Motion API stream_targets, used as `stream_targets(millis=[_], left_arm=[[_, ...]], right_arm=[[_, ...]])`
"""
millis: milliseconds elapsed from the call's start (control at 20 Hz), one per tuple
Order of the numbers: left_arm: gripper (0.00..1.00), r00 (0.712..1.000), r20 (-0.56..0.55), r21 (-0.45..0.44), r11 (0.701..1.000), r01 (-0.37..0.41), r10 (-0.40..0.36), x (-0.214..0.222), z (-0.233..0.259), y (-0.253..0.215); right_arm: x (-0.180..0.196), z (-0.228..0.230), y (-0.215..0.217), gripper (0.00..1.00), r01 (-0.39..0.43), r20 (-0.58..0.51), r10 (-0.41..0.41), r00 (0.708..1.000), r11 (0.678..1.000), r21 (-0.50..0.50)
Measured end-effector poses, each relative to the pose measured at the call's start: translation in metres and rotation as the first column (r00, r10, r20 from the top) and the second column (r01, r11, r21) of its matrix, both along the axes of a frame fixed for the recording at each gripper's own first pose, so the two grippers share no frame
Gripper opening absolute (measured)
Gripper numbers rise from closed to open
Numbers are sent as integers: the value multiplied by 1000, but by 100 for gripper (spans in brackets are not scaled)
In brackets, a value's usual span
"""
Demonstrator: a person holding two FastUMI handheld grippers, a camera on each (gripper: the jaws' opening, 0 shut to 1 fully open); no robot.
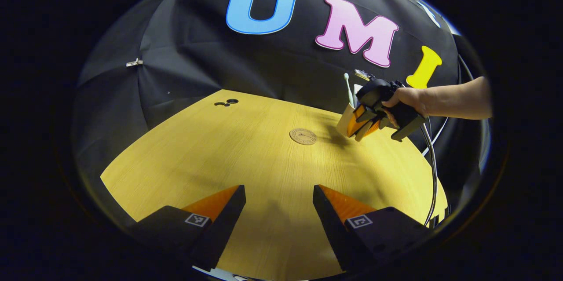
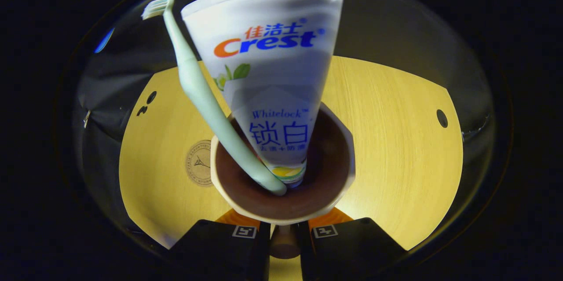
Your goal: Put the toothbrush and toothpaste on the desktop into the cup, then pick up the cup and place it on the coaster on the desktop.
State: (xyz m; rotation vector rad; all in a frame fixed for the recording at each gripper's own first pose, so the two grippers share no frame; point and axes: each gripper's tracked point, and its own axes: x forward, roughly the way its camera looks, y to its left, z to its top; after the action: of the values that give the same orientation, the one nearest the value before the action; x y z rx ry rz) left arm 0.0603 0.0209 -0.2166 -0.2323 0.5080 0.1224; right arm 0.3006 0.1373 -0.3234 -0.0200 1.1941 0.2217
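Observation:
A tan cup (image 2: 281,210) with a dark brown inside holds a pale green toothbrush (image 2: 198,87) and a white toothpaste tube (image 2: 272,65), both standing up out of it. My right gripper (image 2: 283,233) is shut on the cup's handle just below the rim. In the left gripper view the right gripper (image 1: 367,122), with a hand on it, holds the cup (image 1: 344,120) tilted just right of the round coaster (image 1: 303,136), and the toothbrush (image 1: 348,85) pokes up above it. The coaster (image 2: 200,162) lies left of the cup. My left gripper (image 1: 279,199) stands open over the near table, holding nothing.
The yellow wooden table (image 1: 246,162) has small dark holes at its far left (image 1: 226,103) and one at the right (image 2: 442,118). A cable (image 1: 433,162) hangs from the right gripper along the table's right edge.

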Motion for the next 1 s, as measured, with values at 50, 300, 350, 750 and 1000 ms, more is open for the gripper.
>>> stream_targets(millis=[50, 300, 350, 750, 1000], left_arm=[[98, 1000, -2, -2, 1000, -3, 3, -1, 0, 1], [98, 999, -8, -16, 999, -39, 39, -12, -3, 12], [98, 999, -12, -24, 998, -50, 50, -14, -3, 15], [98, 994, -41, -66, 992, -107, 104, -35, -9, 31], [98, 990, -64, -54, 990, -128, 124, -45, -16, 45]], right_arm=[[1, 2, 9, 31, -24, 10, 24, 1000, 1000, -3], [-5, 15, 29, 31, -98, 4, 98, 995, 995, 0], [-6, 14, 32, 31, -114, 3, 114, 994, 994, -1], [-15, 14, 47, 27, -169, -28, 169, 985, 986, -6], [-17, 2, 58, 27, -191, -47, 189, 981, 981, -32]])
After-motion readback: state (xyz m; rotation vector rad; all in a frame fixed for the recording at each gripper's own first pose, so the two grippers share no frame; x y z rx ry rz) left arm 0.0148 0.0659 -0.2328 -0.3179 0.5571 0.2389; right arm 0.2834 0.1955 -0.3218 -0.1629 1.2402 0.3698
